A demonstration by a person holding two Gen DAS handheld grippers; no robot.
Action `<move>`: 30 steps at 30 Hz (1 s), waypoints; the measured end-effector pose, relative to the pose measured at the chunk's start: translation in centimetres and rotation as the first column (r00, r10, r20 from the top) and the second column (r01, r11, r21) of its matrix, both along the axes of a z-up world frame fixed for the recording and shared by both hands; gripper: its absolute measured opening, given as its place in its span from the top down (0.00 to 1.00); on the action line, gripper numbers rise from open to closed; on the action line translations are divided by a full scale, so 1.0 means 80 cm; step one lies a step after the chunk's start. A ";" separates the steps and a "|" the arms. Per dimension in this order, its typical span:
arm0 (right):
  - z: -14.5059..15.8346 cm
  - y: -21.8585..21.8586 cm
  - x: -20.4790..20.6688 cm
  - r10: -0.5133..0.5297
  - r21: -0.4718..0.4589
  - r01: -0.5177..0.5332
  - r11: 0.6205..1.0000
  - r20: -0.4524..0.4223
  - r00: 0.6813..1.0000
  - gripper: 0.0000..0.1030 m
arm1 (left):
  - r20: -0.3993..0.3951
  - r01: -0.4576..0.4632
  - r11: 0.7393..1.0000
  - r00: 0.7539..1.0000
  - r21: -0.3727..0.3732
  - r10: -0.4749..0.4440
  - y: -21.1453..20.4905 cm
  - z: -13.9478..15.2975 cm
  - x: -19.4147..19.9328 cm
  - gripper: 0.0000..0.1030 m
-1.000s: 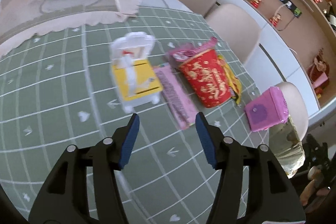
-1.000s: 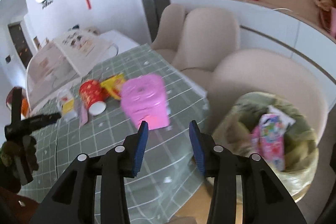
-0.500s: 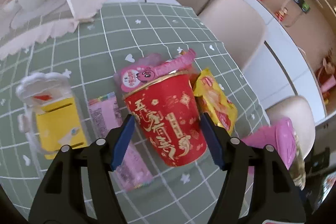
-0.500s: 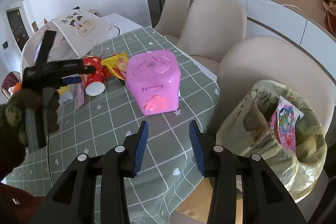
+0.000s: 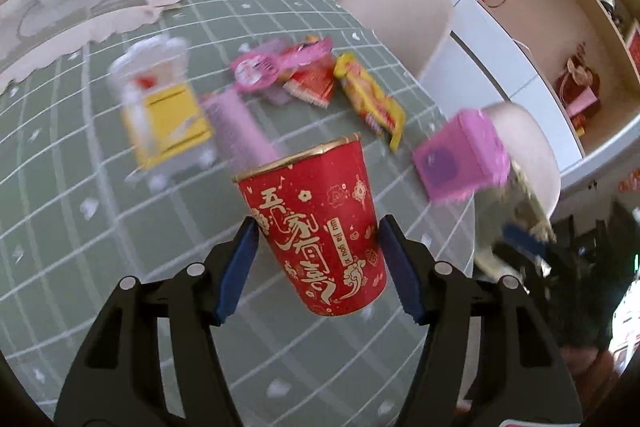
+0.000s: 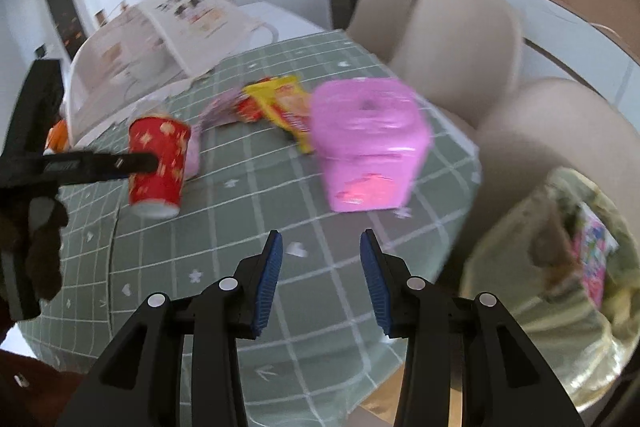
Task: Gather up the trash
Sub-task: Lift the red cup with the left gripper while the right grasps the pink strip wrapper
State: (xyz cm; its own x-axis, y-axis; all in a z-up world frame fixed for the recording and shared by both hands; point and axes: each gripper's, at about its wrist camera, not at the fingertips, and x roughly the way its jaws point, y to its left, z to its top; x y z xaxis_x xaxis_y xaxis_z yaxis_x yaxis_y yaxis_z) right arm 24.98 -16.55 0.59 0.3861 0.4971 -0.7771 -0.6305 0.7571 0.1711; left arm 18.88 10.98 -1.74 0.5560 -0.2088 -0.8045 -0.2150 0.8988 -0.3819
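Two grippers: left (image 5: 318, 259) fingers pinching red cup (image 5: 316, 231), right (image 6: 321, 281) fingers spread.

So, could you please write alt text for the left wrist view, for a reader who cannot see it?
The left gripper holds a red paper cup with gold Chinese lettering above a green checked tablecloth. Behind it lie a yellow snack wrapper, pink wrappers and a pink box. Beige chairs stand beyond.
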 end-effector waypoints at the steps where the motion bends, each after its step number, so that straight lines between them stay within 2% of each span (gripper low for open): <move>1: -0.002 0.013 -0.001 0.023 0.002 -0.023 1.000 -0.009 1.000 0.62 | 0.001 0.007 1.000 1.000 0.020 -0.007 0.002 0.001 -0.014 0.43; 5: -0.010 0.069 -0.003 0.111 0.006 -0.111 0.994 -0.031 0.993 0.62 | 0.004 -0.013 0.985 1.000 0.170 0.013 0.016 0.003 -0.062 0.42; 6: -0.013 0.084 -0.004 0.134 0.013 -0.133 0.991 -0.039 0.990 0.62 | 0.004 -0.030 0.982 1.000 0.185 0.030 0.023 0.002 -0.069 0.42; 12: -0.030 0.179 0.011 0.197 0.044 -0.195 0.980 -0.051 0.979 0.62 | 0.017 -0.124 0.985 0.992 0.117 0.123 0.065 -0.005 -0.098 0.42; 19: -0.056 0.273 0.040 0.271 -0.013 -0.273 0.962 -0.075 0.960 0.62 | 0.016 -0.120 0.991 0.993 0.058 0.120 0.079 -0.018 -0.106 0.42; 22: -0.065 0.284 0.044 0.264 -0.016 -0.267 0.964 -0.094 0.960 0.64 | 0.023 -0.131 0.991 0.991 0.036 0.130 0.083 -0.020 -0.108 0.42; 23: -0.065 0.283 0.041 0.254 -0.026 -0.257 0.966 -0.084 0.964 0.75 | 0.025 -0.131 0.991 0.991 0.027 0.130 0.085 -0.021 -0.109 0.42; 24: -0.065 0.280 0.039 0.248 -0.037 -0.252 0.967 -0.085 0.965 0.79 | 0.027 -0.131 0.991 0.991 0.017 0.131 0.087 -0.022 -0.109 0.42; 30: -0.054 0.210 0.004 0.188 -0.057 -0.194 0.979 -0.096 0.977 0.81 | 0.044 -0.145 0.989 0.988 -0.037 0.147 0.089 -0.027 -0.101 0.42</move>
State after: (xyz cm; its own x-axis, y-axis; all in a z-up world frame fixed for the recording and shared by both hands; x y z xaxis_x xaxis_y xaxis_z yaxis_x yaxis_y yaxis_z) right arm 25.28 0.24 -3.75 0.2161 0.5013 -0.8378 -0.7488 0.6358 0.1872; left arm 10.82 18.11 -3.88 0.6191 -0.1488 -0.7710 -0.3243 0.8458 -0.4237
